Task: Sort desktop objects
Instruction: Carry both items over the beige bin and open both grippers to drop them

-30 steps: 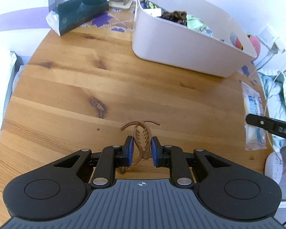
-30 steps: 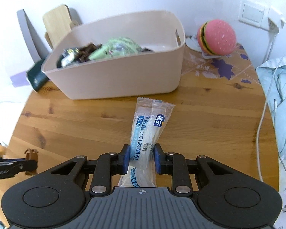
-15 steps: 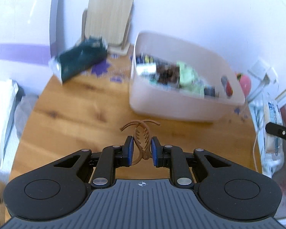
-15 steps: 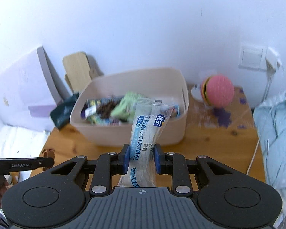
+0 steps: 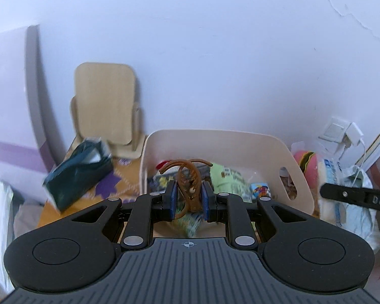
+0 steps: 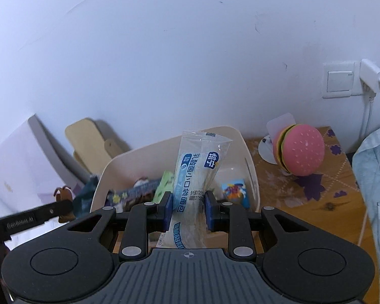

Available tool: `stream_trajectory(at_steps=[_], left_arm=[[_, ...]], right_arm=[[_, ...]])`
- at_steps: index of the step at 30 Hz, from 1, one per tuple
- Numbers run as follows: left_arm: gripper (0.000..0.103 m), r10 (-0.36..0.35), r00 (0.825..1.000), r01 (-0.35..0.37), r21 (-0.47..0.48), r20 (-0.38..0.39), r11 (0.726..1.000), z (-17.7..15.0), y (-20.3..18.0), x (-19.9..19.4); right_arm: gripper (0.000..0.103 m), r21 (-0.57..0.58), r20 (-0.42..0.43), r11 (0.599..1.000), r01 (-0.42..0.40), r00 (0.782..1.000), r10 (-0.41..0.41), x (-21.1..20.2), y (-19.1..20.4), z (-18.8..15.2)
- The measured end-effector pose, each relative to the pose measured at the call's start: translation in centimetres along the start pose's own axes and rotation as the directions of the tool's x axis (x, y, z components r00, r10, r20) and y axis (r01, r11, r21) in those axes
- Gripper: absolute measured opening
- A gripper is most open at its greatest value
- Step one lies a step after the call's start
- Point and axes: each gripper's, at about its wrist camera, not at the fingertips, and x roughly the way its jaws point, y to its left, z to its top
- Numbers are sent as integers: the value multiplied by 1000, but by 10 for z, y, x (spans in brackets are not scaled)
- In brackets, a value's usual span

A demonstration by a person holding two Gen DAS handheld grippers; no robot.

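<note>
Presently, the step in hand appears to be the carry to the cream storage bin point(image 5: 266, 152), which stands on the wooden surface point(image 6: 342, 202) near the wall and already holds several packets and small items. Both loads hang in the air in front of the bin's open top, neither yet inside it. By my reading, the next move calls for bringing each load over the rim, lowering it among the contents, and only then parting the tongs; the two tools sit close together, so they should go in one after the other or well spaced.

The bread packet point(image 6: 197, 174), a long clear wrapper with blue print, stands upright in the right tongs point(image 6: 186, 211), which are closed on its lower part, pads pressing both sides. Its top end leans toward the bin's far wall.

The brown hair claw point(image 5: 190, 179) is clamped in the left tongs point(image 5: 189, 201), nearly fully closed, with its curved prongs rising above the pads. Being small and springy, it could twist on release.
</note>
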Motion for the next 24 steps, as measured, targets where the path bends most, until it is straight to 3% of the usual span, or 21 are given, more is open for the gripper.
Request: stream_trajectory(at_steps=[8,16,23,24], left_arm=[[20,30,998,-29,25,-63,999,7,-10,55],[20,48,989,-41,53,-142,998,-9,-7,95],[20,20,980,-2,87,-199,996,-18,-12,114],[24,5,979,13,88,-204,996,-18,-12,114]], right_arm=[[24,66,-63,997,31,998,-27,55,-2,16],[24,12,-145,994,110,984,-107,98,1,3],[24,-48,-177,987,151,972,-157,114,5,-7],[31,-59,-177,986,154,971,-162,114,7,-8]])
